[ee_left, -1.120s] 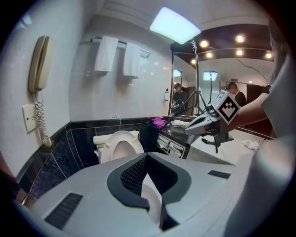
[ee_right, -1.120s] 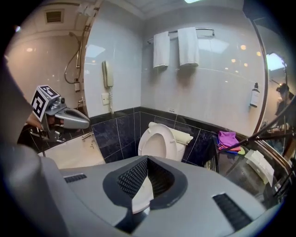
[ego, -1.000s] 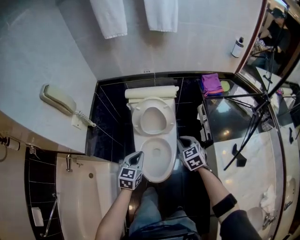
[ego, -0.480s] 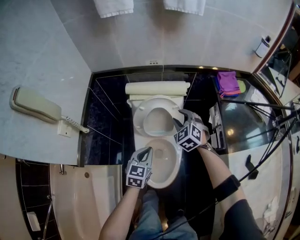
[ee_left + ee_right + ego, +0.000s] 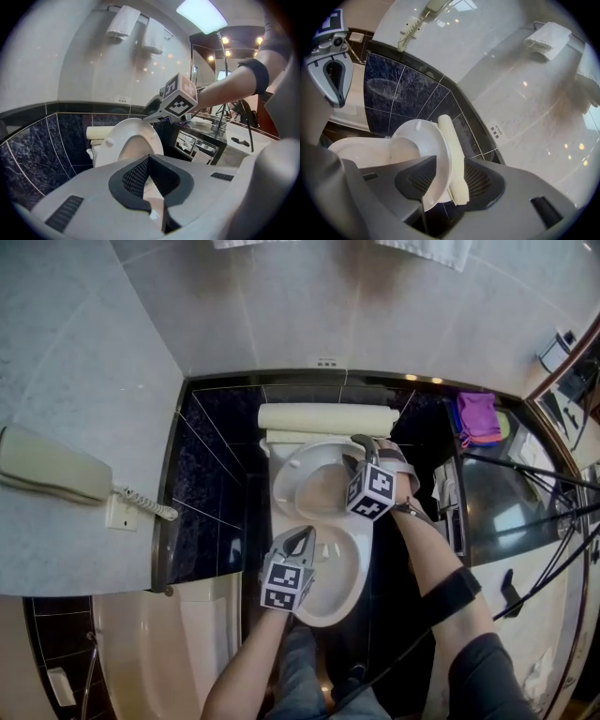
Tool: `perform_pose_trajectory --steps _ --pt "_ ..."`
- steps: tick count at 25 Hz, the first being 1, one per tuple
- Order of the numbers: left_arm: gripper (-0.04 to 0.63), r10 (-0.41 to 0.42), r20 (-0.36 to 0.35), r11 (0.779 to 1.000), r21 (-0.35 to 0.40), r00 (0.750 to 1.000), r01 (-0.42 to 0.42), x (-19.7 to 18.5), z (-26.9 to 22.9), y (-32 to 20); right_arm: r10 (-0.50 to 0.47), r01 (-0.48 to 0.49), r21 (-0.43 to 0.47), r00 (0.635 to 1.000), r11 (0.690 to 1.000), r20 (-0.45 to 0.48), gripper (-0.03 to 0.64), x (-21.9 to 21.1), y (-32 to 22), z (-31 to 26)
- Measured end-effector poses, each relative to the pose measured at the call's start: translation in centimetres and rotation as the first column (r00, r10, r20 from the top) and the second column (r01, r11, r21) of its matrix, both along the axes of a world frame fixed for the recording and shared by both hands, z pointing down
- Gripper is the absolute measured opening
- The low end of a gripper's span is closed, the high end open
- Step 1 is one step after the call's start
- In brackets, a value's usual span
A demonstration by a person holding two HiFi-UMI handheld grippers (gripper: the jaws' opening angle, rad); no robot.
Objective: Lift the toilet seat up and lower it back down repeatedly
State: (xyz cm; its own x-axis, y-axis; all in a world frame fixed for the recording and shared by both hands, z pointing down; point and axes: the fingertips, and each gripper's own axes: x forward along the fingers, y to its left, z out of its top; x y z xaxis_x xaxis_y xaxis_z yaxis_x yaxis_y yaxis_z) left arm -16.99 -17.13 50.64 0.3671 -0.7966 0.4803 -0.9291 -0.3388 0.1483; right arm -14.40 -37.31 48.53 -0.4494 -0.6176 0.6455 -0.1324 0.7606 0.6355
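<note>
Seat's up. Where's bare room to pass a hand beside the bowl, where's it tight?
Free: dark tiles left of the bowl, toward the bathtub. Tight: right side, where the person's right arm fills the gap between bowl and counter.

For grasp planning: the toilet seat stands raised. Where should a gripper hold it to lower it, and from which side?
Probably the top rim of the toilet seat, from the right side: that edge is thin and exposed, so jaws can straddle it. The right gripper, whose jaws have just been opening, straddles it.
</note>
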Motion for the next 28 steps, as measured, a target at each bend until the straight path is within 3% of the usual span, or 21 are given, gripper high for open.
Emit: perform_pose_trajectory --steps 5,8,20,28 --pt "-0.006 -0.001 -0.012 1.000 0.005 1.000 0.001 -1.1 0.5 -0.9 -0.019 0.018 -0.021 0.999 1.000 -0.031 0.169 -1.4 -1.2 1.8" --pt "-0.006 -0.014 -0.010 1.000 -0.006 1.000 0.014 -2.0 1.5 -1.0 -0.025 0.024 -0.005 0.998 1.000 -0.056 0.089 -1.7 -1.4 3.1" --pt "-0.006 -0.013 -0.010 1.000 -0.027 1.000 0.012 -1.6 2.9 -0.6 -0.037 0.041 0.037 0.995 0.998 -0.088 0.087 -1.6 -0.9 2.6" --pt "-0.006 -0.017 -0.006 0.998 -0.060 1.000 0.017 -0.4 3.7 1.0 -0.058 0.061 0.044 0.997 0.997 -0.059 0.083 -0.8 3.0 1.8"
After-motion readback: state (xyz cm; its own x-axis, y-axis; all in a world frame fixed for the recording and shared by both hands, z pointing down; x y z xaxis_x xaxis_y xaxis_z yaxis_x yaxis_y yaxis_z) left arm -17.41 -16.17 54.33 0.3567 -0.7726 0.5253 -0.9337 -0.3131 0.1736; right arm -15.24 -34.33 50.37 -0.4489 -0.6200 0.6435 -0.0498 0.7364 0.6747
